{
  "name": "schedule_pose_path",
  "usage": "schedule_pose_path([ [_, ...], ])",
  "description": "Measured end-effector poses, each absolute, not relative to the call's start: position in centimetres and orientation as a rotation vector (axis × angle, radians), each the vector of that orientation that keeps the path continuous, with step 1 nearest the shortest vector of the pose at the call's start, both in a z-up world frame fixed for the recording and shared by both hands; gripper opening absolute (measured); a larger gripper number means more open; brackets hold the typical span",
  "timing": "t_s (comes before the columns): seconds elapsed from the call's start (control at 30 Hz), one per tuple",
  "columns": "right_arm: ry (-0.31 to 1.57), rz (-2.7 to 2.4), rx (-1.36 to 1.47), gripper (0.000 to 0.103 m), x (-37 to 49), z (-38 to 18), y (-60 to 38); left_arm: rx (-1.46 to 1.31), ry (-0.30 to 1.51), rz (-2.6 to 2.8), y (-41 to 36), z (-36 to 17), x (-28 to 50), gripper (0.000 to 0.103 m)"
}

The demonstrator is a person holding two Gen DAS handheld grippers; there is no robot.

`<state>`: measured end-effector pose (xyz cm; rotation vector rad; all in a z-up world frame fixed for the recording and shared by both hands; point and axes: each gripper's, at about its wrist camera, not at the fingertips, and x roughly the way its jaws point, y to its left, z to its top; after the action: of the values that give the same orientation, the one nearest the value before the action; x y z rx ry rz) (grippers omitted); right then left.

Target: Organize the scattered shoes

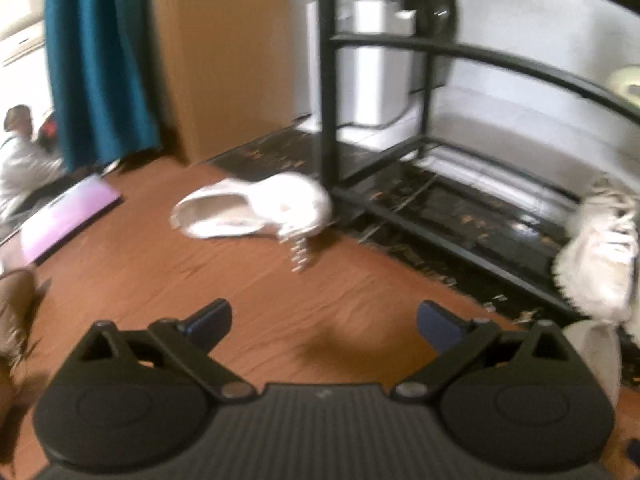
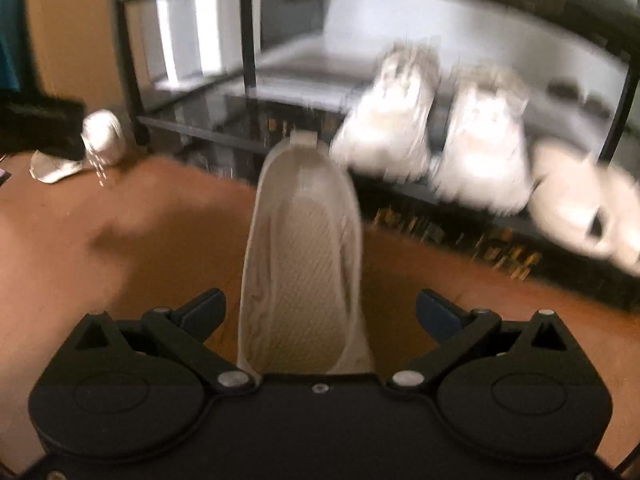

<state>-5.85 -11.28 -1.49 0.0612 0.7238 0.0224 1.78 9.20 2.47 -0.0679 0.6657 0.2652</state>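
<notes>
My left gripper is open over the brown floor with nothing between its fingers. Ahead of it a white lace-up shoe lies on its side against the front leg of the black shoe rack. That shoe also shows at the far left of the right wrist view. My right gripper has its fingers wide apart. A beige slip-on shoe runs lengthwise between them, heel tab pointing at the rack, with a gap on each side. Two white sneakers and more white shoes sit on the rack's lowest shelf.
A teal curtain and a wooden panel stand behind the floor. A pink-and-white flat pad lies at the left, near a seated person. A white appliance and a fan stand behind the rack. Something brown is at the left edge.
</notes>
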Motion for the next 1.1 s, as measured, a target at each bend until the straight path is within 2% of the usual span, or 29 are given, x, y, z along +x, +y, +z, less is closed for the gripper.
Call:
schedule_pose_path([
  [0.07,0.752,0.027,0.052,0.094,-4.8,-2.1,-10.7,-0.068,0.663,0.231,8.1,2.1,2.4,0.1],
  [0.1,0.767,0.029,0.048,0.078,-4.2,-2.4,-10.5,-0.066,0.675,0.21,7.7,1.9,2.7,0.1],
  [0.13,0.781,0.031,0.043,0.069,-3.7,-2.8,-10.2,-0.066,0.683,0.198,7.3,1.9,2.8,0.1],
  [0.17,0.795,0.034,0.039,0.068,-3.2,-3.1,-9.9,-0.068,0.691,0.189,6.9,1.9,2.9,0.1],
  [0.23,0.824,0.038,0.03,0.057,-2.1,-3.7,-9.4,-0.077,0.714,0.155,6.5,1.5,3.2,0.1],
  [0.53,0.785,-0.216,0.167,0.048,-6.0,-3.4,-11.3,-0.098,0.719,0.118,6.2,1.7,2.8,0.101],
  [0.77,0.797,-0.292,0.237,0.048,-7.4,-2.6,-13.5,-0.12,0.739,0.075,6.0,1.8,2.5,0.101],
  [0.87,0.805,-0.319,0.268,0.062,-8.0,-2.3,-14.5,-0.085,0.728,0.076,5.7,1.8,2.3,0.102],
  [0.9,0.808,-0.328,0.278,0.075,-8.1,-2.1,-14.8,-0.082,0.732,0.075,5.6,1.7,2.3,0.102],
  [0.93,0.811,-0.337,0.288,0.083,-8.3,-2.0,-15.1,-0.079,0.742,0.073,5.6,1.6,2.3,0.102],
  [1.1,0.741,-0.251,0.339,0.092,-11.5,0.4,-15.0,-0.096,0.763,0.065,5.8,1.7,2.3,0.102],
])
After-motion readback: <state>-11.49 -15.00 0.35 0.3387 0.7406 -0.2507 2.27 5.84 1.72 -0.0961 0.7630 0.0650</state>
